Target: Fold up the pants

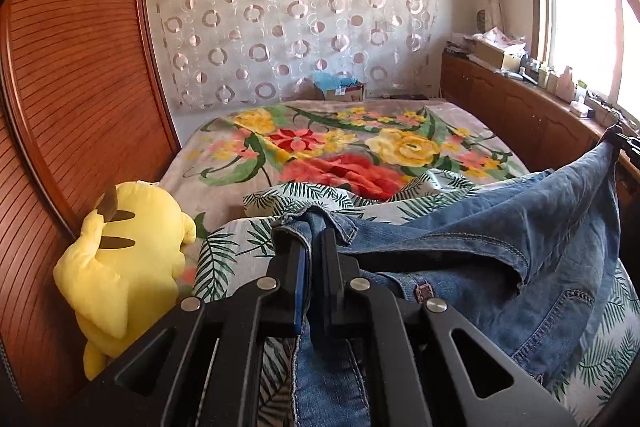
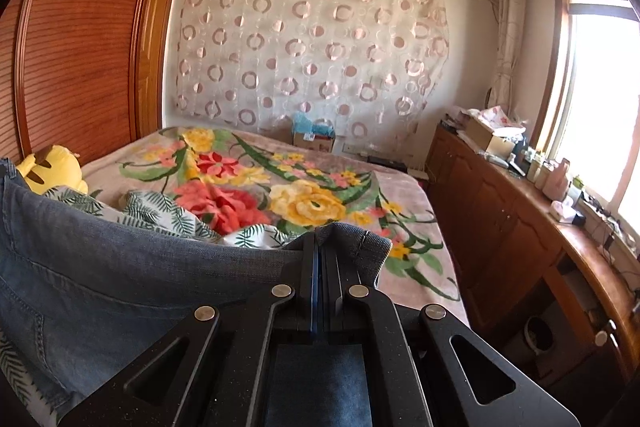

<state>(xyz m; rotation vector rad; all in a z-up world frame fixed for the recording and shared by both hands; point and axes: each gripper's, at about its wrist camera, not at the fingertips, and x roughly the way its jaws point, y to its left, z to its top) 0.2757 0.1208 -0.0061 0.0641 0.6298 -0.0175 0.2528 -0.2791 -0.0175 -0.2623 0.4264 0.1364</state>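
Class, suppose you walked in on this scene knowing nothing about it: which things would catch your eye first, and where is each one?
First the blue denim pants, stretched across the near end of the bed, one edge pinched in the left hand-held gripper and another in the right hand-held gripper. Next the big floral blanket over the bed behind them. Then the yellow plush toy at the bed's left edge, against the wooden wardrobe.

Daylight from blown-out window (image 2: 600,99) at right; slight blur; fisheye bending, dark corners.
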